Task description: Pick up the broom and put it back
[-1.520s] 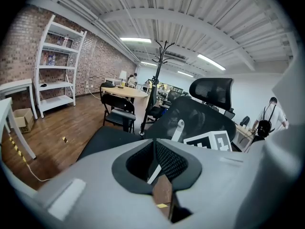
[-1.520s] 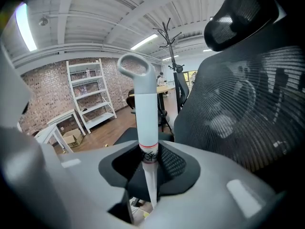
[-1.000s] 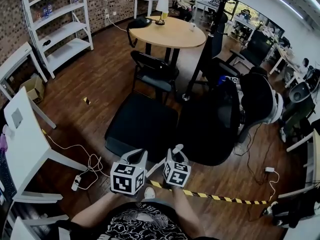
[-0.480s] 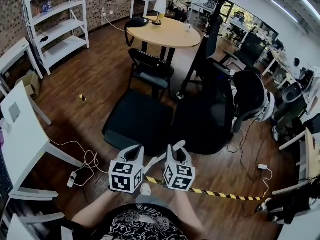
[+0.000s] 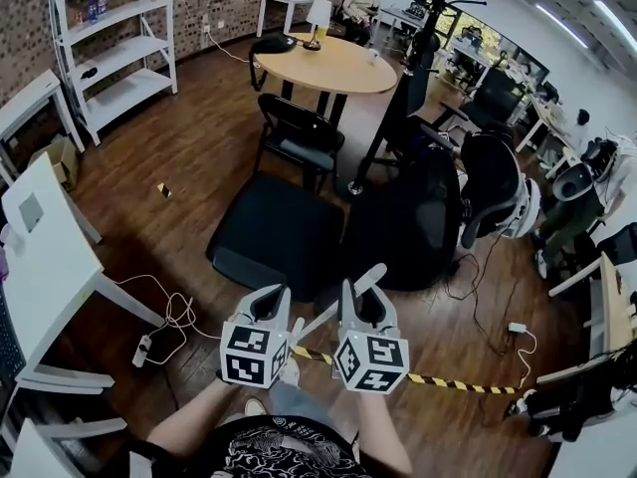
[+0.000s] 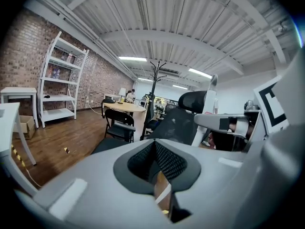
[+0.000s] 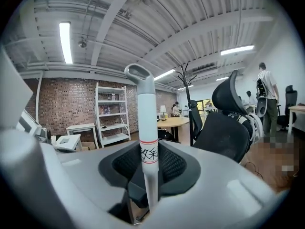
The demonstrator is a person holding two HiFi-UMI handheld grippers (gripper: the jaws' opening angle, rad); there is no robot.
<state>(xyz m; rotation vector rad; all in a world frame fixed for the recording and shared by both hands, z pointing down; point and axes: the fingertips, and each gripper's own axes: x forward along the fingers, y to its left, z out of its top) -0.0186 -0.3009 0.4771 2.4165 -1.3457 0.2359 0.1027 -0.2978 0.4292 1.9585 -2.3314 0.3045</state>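
White broom handle [image 7: 146, 109] is clamped in our right gripper [image 7: 148, 152], loop end up. Our left gripper [image 6: 154, 147] has its jaws together, nothing held.

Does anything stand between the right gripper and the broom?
Nothing does: the right gripper is shut on the broom handle, with nothing else between its pads. Where the broom handle goes back cannot be told from these views.
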